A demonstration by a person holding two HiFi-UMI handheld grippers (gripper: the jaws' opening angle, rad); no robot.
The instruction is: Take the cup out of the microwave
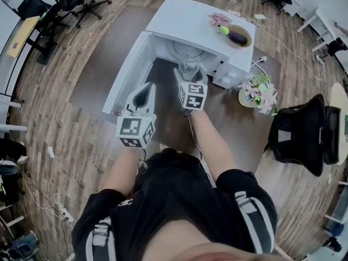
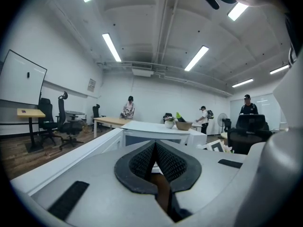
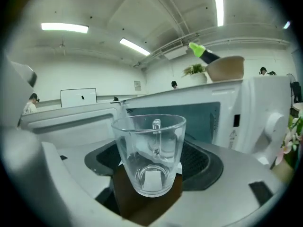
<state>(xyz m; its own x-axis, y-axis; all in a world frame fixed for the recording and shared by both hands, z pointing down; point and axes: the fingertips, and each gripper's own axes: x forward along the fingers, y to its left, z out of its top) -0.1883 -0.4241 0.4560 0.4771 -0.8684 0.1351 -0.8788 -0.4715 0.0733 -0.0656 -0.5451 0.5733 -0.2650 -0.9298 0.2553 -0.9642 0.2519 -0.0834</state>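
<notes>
Cup (image 3: 150, 150) clamped in right hand-held gripper (image 3: 152, 161); left hand-held gripper (image 2: 154, 161) clenched shut.

The right tongs (image 1: 188, 73) hide most of the cup (image 1: 188, 66) from overhead.

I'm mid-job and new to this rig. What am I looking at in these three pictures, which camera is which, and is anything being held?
There is no robot arm here: a person holds a two-jaw gripper in each hand. The head view looks down from the person's head onto a white microwave. Its door is swung open, a bowl sits on top and a pot of flowers stands beside it. The other two pictures come from cameras riding on the grippers, each looking along its own jaws. The right gripper is shut on a clear glass cup, which looks empty and is held upright just in front of the microwave's opening. The left gripper has its jaws together with nothing between them, near the door.
</notes>
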